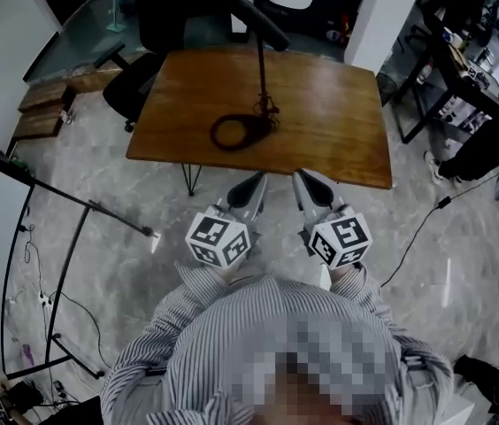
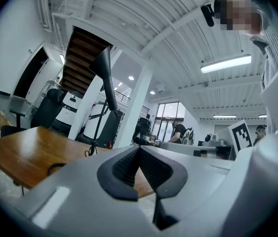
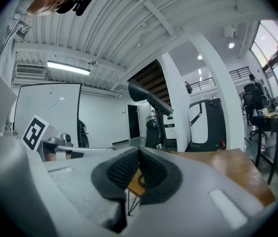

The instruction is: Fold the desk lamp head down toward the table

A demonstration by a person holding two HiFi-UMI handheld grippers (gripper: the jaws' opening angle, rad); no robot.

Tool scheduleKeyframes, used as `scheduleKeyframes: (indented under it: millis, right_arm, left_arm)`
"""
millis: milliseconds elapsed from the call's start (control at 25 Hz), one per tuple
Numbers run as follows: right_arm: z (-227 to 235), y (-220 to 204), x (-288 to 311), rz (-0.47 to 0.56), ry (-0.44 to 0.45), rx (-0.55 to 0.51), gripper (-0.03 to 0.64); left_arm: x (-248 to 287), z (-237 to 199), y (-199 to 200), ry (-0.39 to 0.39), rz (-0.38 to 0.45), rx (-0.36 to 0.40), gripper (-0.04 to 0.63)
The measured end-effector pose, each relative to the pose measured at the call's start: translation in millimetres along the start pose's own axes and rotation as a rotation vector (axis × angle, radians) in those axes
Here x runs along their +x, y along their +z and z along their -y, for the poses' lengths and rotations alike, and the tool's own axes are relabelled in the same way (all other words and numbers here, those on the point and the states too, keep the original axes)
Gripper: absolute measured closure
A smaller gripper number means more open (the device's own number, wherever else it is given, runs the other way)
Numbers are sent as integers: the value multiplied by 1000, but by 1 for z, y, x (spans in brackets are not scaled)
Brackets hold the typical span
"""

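The black desk lamp stands on the wooden table (image 1: pixel 338 122): a ring base (image 1: pixel 239 132), a thin upright stem (image 1: pixel 261 69) and a long head (image 1: pixel 241 5) slanting high above. Both grippers are held side by side over the floor, short of the table's near edge. My left gripper (image 1: pixel 257 181) and right gripper (image 1: pixel 301 178) are shut and hold nothing. In the left gripper view the shut pads (image 2: pixel 139 148) face the lamp head (image 2: pixel 105 75) and the table (image 2: pixel 16 149). From the right gripper (image 3: pixel 139 151) the lamp head (image 3: pixel 150 98) shows straight ahead, above the table (image 3: pixel 227 164).
A black office chair (image 1: pixel 139 69) stands behind the table's left corner. A black light stand (image 1: pixel 72 220) with cables occupies the floor at left, beside wooden steps (image 1: pixel 42 104). At right are a dark desk (image 1: pixel 462 69), a seated person (image 1: pixel 497 131) and a floor cable (image 1: pixel 418 228).
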State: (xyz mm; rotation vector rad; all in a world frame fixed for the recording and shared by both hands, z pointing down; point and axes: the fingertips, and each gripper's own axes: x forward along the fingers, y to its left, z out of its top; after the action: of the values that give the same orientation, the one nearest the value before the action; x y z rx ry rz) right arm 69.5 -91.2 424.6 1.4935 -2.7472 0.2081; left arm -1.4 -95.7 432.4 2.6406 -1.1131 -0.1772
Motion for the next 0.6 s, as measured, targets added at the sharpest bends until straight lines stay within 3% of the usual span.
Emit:
scheduleKeyframes:
  millis: [280,600]
  right_arm:
    - [43,25,89,37,-39,-19,614]
    - [78,39,141,40,-67,-82,600]
  left_arm:
    - [70,-76,34,-36,-41,85,591]
    - [127,-120,44,-37,-63,121,571]
